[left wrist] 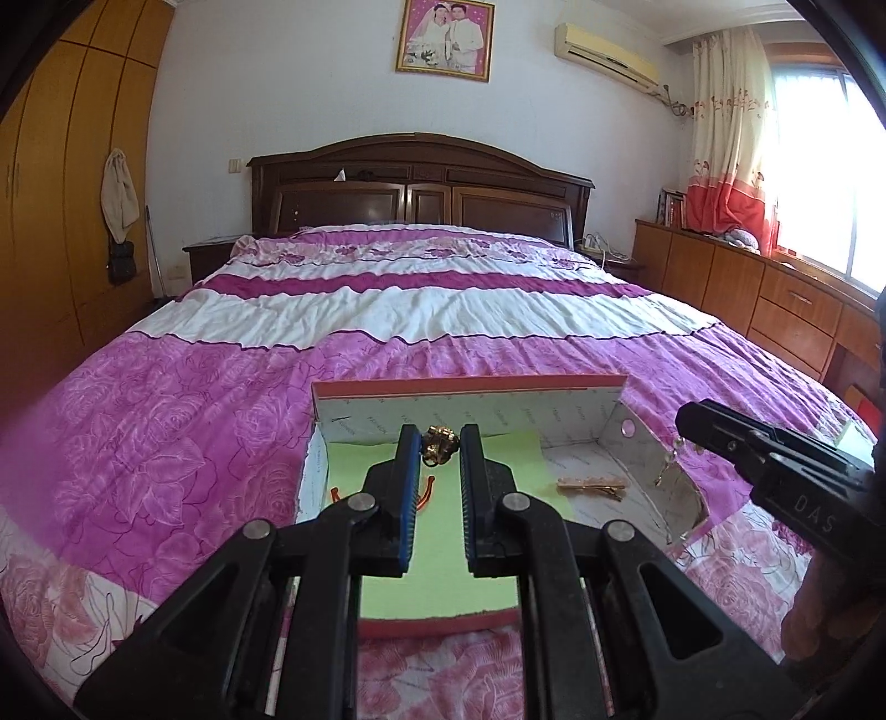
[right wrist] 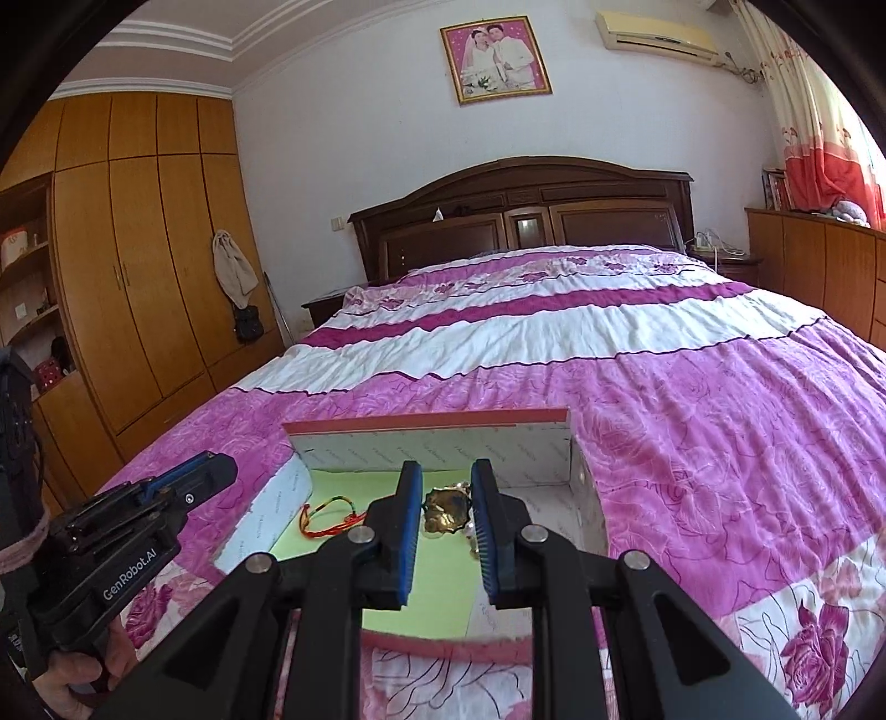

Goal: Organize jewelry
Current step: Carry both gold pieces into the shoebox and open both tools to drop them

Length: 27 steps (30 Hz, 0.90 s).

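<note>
Pink floral bed [left wrist: 387,310], dark headboard [left wrist: 415,183], wooden wardrobe [left wrist: 61,183], sunlit curtained window [left wrist: 819,166].

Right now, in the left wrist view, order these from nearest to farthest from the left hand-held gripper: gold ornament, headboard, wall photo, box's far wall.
1. gold ornament, on the green sheet, just ahead of the left hand-held gripper.
2. box's far wall, behind it.
3. headboard, across the bed.
4. wall photo, above the headboard.

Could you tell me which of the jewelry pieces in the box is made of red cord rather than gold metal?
The red cord bracelet, at the left of the green sheet; the gold cluster and gold clip are metal.
</note>
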Motion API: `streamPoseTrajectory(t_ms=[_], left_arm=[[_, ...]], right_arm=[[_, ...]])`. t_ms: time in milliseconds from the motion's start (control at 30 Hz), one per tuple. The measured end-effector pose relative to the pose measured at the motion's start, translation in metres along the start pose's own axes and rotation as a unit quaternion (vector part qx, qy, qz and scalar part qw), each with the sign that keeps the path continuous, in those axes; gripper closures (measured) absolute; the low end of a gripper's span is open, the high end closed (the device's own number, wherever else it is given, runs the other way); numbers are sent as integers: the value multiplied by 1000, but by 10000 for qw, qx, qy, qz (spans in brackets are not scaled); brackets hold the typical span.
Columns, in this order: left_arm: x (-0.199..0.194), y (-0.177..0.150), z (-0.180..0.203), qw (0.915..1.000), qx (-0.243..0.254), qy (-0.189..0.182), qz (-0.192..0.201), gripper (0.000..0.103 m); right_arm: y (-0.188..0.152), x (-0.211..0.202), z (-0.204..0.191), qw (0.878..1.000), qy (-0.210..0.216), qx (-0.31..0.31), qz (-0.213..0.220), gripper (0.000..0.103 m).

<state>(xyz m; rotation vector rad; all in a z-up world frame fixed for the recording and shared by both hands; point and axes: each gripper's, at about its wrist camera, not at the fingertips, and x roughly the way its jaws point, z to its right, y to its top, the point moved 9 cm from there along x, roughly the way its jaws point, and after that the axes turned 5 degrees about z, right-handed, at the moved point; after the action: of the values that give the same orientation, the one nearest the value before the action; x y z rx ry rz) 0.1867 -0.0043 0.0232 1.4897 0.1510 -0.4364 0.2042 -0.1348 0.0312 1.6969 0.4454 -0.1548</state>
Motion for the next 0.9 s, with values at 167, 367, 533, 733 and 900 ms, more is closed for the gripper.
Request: streamPoseTrajectory(t_ms=[167, 367, 533, 733, 900], left_arm=[[14, -2, -4, 9999, -5, 76, -75, 97], [38, -19, -14, 9985, -114, 128, -514, 97], [60, -44, -18, 9931, -194, 93, -1149, 97], [80, -78, -18, 9788, -232, 102, -2035, 97], [81, -87, -18, 9737, -226, 176, -2258, 97]], right_arm=[[-9, 23, 4, 9997, -129, -93, -162, 83], [-23, 46, 14, 9986, -256, -79, -457, 83], [-38, 63, 22, 9960, -356, -103, -813, 83], [-58, 78, 32, 9909, -453, -92, -1264, 83], [-66, 87, 32, 9861, -522, -288, -1551, 82]])
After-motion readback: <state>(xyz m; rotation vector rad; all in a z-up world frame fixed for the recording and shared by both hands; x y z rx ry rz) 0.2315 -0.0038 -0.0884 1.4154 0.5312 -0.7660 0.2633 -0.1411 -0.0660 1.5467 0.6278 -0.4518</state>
